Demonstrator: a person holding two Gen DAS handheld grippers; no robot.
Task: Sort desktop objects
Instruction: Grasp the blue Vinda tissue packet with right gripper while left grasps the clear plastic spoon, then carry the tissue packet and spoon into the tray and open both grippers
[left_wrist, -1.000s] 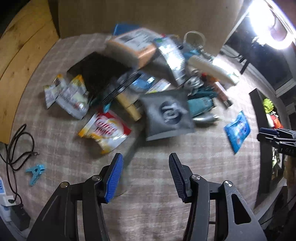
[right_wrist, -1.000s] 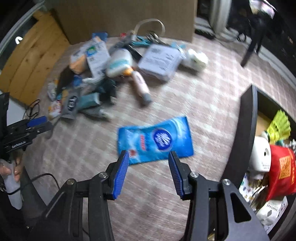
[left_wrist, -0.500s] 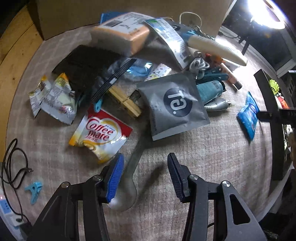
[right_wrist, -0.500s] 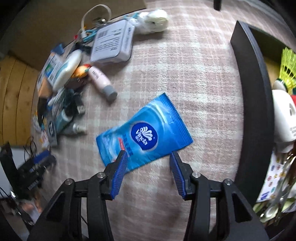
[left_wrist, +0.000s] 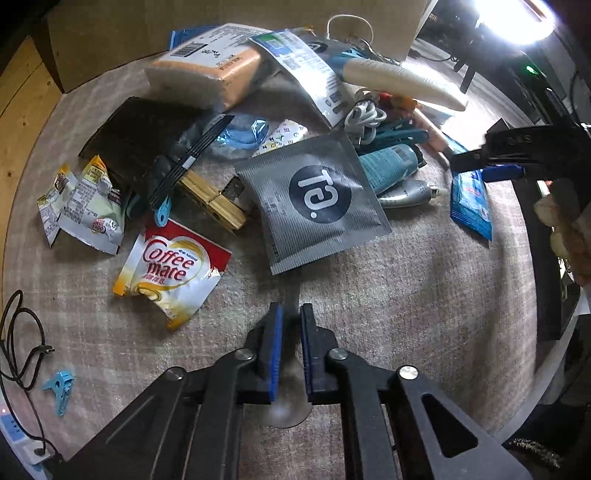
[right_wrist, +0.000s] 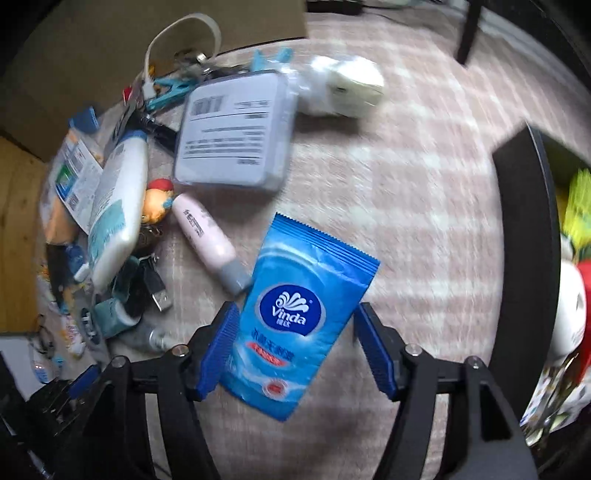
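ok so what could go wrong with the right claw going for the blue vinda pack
The right claw is open astride the Vinda pack, which lies flat on the cloth, so the fingers may slide over it or pinch only an edge. The pink tube lies against the pack's left side, so the left finger could knock it.

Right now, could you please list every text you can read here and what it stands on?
"Coffee mate": red and yellow sachet.
"ra.", seen upside down: grey pouch.
"Vinda": blue tissue pack; its red line is too blurred.
Barcode labels on the orange pack and white box: too small.
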